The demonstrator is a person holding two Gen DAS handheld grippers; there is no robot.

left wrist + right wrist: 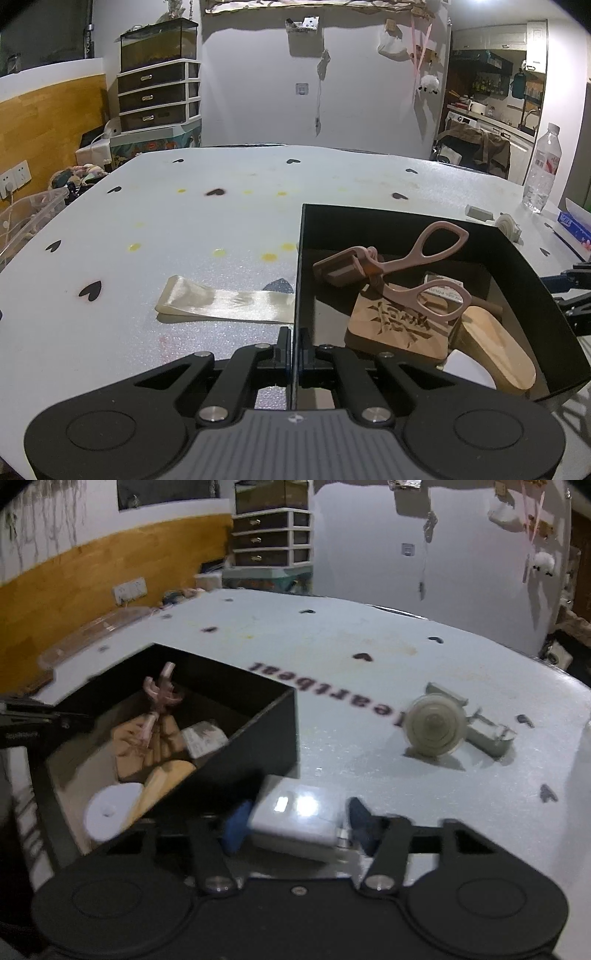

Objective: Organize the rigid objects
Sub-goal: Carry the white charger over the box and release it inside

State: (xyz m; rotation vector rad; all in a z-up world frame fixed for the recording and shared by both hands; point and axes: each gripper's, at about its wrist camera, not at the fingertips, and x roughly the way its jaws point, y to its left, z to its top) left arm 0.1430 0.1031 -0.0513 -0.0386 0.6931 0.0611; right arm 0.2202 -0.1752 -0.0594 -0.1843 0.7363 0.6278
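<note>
The black box (436, 229) stands on the table (184, 221); my left gripper (294, 347) is pinched tight on its near wall, steadying it. Inside lie a carved wooden block (391, 328), a pink eyelash curler (410, 273) and other pieces. My right gripper (295, 821), level and low just beside the box's outer corner, holds a white charger-like block (295, 818) between its blue pads (236, 823). Risks, as I judge them: carried across too low, the block could strike the box wall and tip or drag it against my left grip; its glossy faces may slip; dropped in, it could knock the perched curler. A tape dispenser (436, 725) waits well apart.
</note>
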